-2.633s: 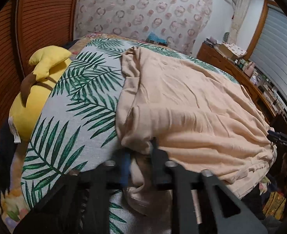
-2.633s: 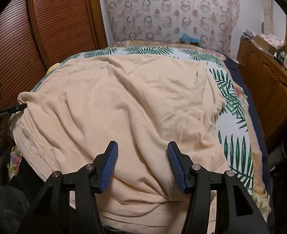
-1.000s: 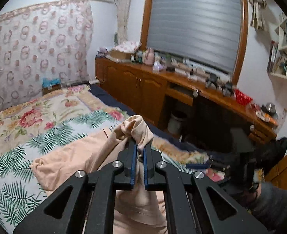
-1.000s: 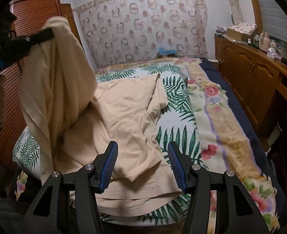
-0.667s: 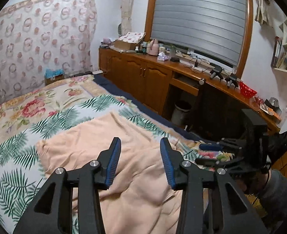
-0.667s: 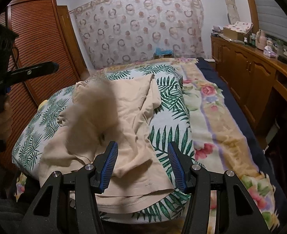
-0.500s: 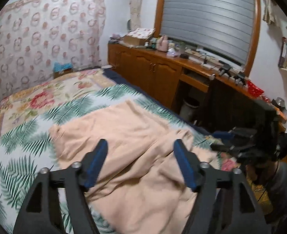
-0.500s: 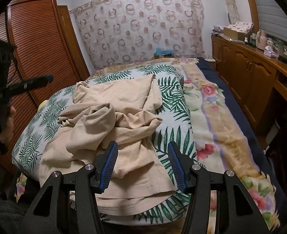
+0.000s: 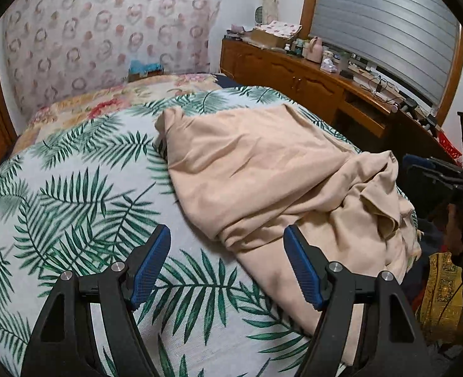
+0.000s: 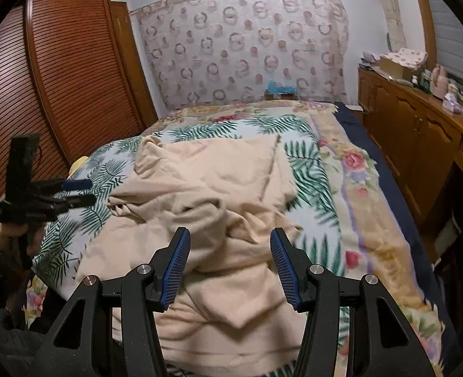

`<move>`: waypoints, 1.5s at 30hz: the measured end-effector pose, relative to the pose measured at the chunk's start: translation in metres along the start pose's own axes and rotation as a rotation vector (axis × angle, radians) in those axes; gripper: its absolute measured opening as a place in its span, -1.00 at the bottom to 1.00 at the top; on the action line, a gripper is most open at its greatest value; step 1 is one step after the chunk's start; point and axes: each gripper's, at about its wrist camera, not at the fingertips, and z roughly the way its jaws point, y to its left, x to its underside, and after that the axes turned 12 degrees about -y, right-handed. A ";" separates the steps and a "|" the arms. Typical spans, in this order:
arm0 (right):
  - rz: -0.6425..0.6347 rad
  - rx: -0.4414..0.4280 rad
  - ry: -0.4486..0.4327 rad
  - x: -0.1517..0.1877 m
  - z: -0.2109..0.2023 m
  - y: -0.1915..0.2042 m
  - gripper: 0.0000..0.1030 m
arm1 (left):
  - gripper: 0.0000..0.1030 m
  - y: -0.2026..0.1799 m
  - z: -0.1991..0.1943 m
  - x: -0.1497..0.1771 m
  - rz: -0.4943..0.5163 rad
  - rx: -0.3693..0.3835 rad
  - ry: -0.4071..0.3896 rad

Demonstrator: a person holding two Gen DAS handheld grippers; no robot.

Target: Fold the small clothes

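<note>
A peach garment [image 9: 263, 163] lies on the bed, its near part thrown over itself into a crumpled heap [image 10: 219, 169]. My left gripper [image 9: 225, 235] hovers open over the garment's left edge and the leaf-print sheet [image 9: 74, 188], with nothing between its blue pads. It also shows at the left of the right wrist view as the left gripper [image 10: 74, 191], held in a person's hand. My right gripper [image 10: 230, 235] stands open just above the heap at the bed's near end, gripping nothing. The right gripper [image 9: 435, 169] appears dark at the right edge of the left wrist view.
A wooden sideboard [image 10: 420, 125] with small clutter runs along the bed's right side. A louvred wardrobe [image 10: 58, 78] stands at the left, with a yellow plush [image 10: 77, 163] beside the bed. A patterned mattress [image 10: 247, 40] leans on the far wall. The floral blanket [image 10: 357, 188] lies bare.
The left gripper was shut on a lifted fold of the garment; it opened, the cloth dropped into a heap, and the gripper sank toward the bed. The right gripper stayed open.
</note>
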 end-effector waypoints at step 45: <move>0.090 -0.018 0.062 -0.009 0.098 -0.083 0.07 | -0.88 -0.074 0.158 -0.174 0.199 0.166 -0.115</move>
